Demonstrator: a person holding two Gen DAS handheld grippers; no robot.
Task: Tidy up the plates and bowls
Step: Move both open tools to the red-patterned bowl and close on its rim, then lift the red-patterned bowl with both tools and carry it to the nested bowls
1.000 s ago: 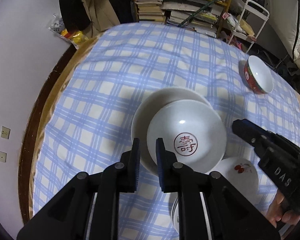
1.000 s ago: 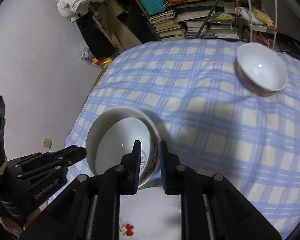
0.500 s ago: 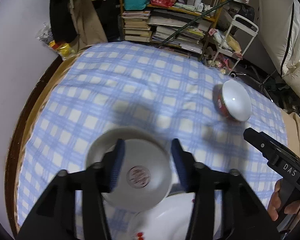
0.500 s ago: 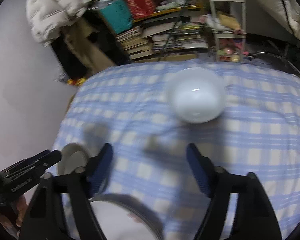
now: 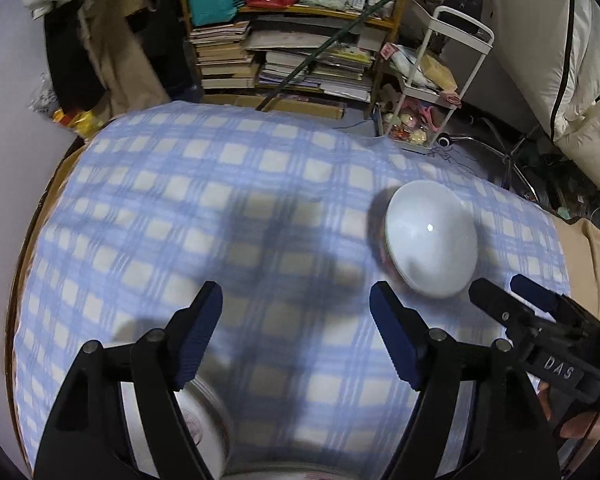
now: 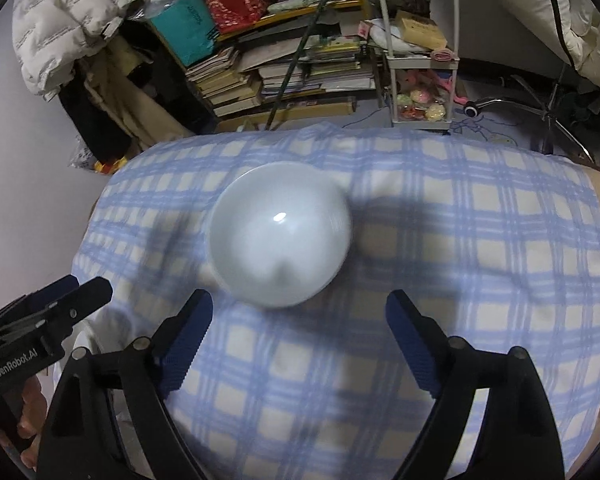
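Observation:
A white bowl with a red patterned outside (image 5: 430,240) (image 6: 280,236) stands on the blue checked tablecloth (image 5: 220,208). My right gripper (image 6: 300,300) hovers just short of the bowl's near rim, jaws opening wide, with nothing between them. My left gripper (image 5: 294,292) hangs over bare cloth to the left of the bowl, its jaws also opening and empty. Stacked white plates (image 5: 204,428) lie under the left gripper's fingers at the lower left, mostly hidden. Each view catches the other gripper: the right gripper (image 5: 516,308) at the right edge, the left gripper (image 6: 72,296) at the left edge.
Beyond the table's far edge stand a shelf of stacked books (image 5: 284,64) and a white trolley (image 6: 420,60). A pale wall (image 6: 28,168) runs along the left. A white plate's edge (image 6: 88,340) shows beside the left gripper. A hand (image 6: 32,412) holds each handle.
Both grippers have left the stacked plates and swung across the table toward the bowl. Their jaws went from nearly shut to wide apart. The bowl now looms large in both views.

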